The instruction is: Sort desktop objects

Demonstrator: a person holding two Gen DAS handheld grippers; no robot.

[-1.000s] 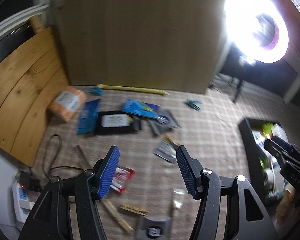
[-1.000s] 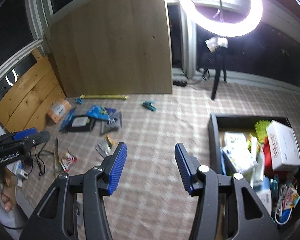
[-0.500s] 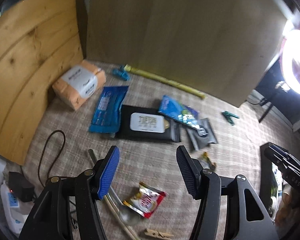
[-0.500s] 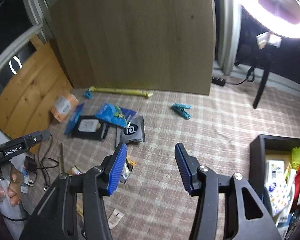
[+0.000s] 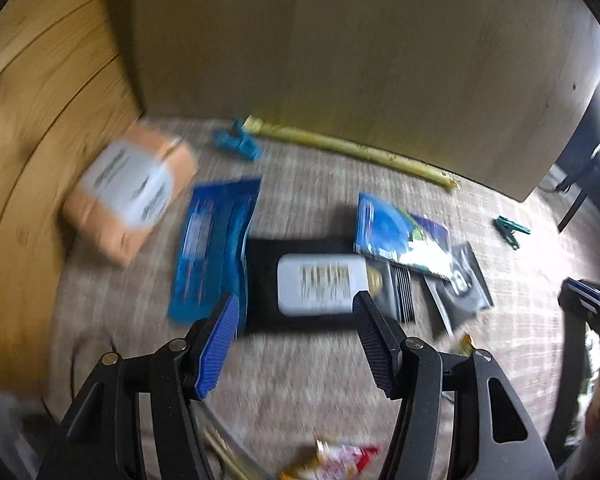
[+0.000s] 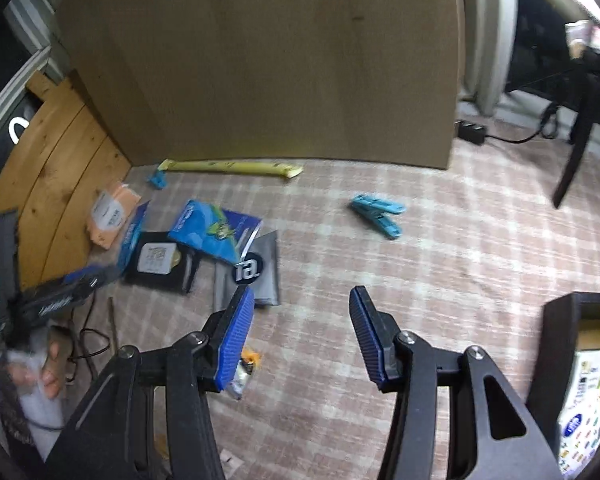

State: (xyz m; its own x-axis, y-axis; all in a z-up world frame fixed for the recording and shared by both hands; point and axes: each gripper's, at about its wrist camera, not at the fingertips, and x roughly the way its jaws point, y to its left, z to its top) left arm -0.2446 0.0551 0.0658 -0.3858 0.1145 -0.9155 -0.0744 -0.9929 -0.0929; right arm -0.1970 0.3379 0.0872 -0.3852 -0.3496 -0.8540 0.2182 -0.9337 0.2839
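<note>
Above the black pack [image 5: 300, 284], nearer than before: left tool [image 5: 296, 336], jaws wide, empty.

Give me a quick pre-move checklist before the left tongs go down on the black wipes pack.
1. Left tongs open and holding nothing: ok.
2. Black wipes pack lined up between the left tongs' fingers: ok, though the view is motion-blurred.
3. Pack free of other items: not ok. The blue snack bag overlaps its right end, and the blue flat packet lies against its left edge.
4. Right tongs open, holding nothing and away from the pack: ok.
5. Black storage box within reach for the drop: cannot tell, only its corner shows.
</note>
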